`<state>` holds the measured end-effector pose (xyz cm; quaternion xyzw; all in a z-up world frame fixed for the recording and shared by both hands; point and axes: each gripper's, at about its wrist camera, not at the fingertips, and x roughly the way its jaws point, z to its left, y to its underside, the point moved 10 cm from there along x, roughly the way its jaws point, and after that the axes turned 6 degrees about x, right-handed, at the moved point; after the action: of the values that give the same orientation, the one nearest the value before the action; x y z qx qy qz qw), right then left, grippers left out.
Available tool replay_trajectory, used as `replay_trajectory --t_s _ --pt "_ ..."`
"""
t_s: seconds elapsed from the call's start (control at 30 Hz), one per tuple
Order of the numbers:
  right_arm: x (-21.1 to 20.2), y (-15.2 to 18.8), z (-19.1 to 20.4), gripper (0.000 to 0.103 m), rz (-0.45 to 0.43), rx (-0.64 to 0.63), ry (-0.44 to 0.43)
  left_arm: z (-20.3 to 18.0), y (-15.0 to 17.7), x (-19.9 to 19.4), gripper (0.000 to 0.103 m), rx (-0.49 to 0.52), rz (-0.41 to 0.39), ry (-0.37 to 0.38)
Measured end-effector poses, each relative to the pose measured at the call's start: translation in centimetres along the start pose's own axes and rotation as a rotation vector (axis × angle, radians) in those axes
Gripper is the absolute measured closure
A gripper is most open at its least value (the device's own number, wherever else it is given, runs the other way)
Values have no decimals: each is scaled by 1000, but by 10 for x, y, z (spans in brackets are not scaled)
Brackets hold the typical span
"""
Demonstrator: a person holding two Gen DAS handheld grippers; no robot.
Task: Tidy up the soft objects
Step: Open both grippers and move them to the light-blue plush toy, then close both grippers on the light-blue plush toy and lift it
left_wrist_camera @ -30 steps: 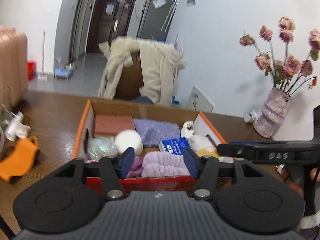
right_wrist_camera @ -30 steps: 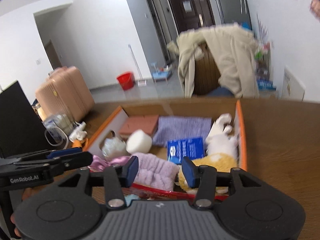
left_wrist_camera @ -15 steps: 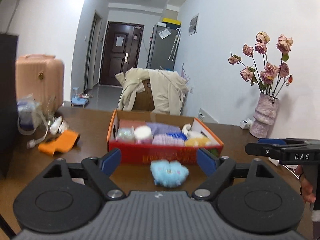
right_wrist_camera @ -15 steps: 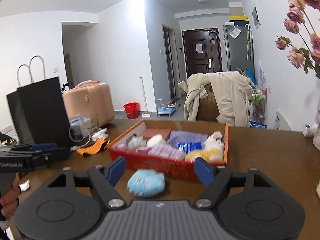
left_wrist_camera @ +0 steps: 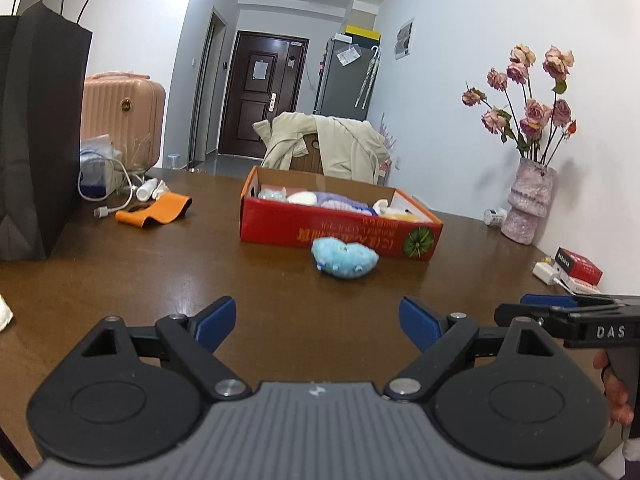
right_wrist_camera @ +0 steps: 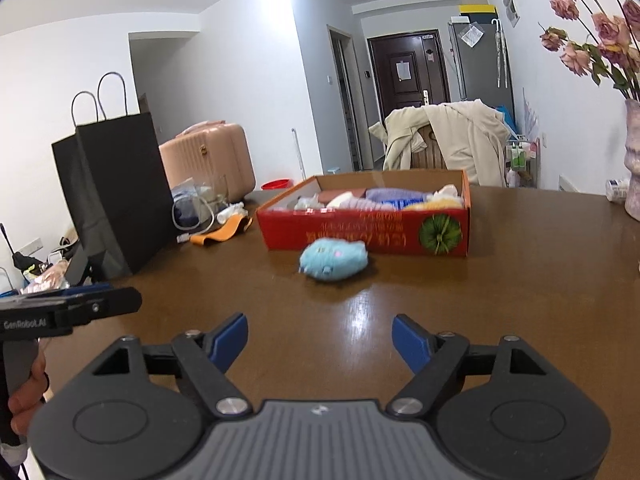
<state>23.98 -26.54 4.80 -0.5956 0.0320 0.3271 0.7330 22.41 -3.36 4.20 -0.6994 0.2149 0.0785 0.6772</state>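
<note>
Both grippers have pulled back from the red cardboard box [left_wrist_camera: 340, 228] since a second ago, when their blue pads hung over its contents; now the box sits well ahead of them near the desk's far edge, and the blue plush toy [left_wrist_camera: 345, 259] shows lying on the brown desk [left_wrist_camera: 200, 280] just in front of the box's near wall. At the desk's left edge stands a black paper bag [left_wrist_camera: 36, 140], upright with its handles up. Beside it, toward the far left corner, lie a white cable with its plug [left_wrist_camera: 116, 196] and an orange fabric band [left_wrist_camera: 154, 211], flat on the wood. The left gripper [left_wrist_camera: 316, 322] hovers over the near part of the desk with its fingers spread wide and nothing between them. Inside the box, soft things are packed together: a white round piece, a lilac cloth, something yellow at the right end; finer detail is too small to tell. The right gripper [right_wrist_camera: 320, 338] is likewise wide apart and holds nothing, with the toy ahead of the gap between its fingers. Toward the desk's right edge a mottled pink vase [left_wrist_camera: 528, 204] holds dried roses, and nearer the front right corner lie a red packet [left_wrist_camera: 580, 266] and a white charger [left_wrist_camera: 546, 270].
</note>
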Motion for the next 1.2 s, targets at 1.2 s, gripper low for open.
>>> replay_trajectory --t_s 1.2 --pt "209 -76 -57 44 174 192 -20 10 -40 232 44 -74 267 171"
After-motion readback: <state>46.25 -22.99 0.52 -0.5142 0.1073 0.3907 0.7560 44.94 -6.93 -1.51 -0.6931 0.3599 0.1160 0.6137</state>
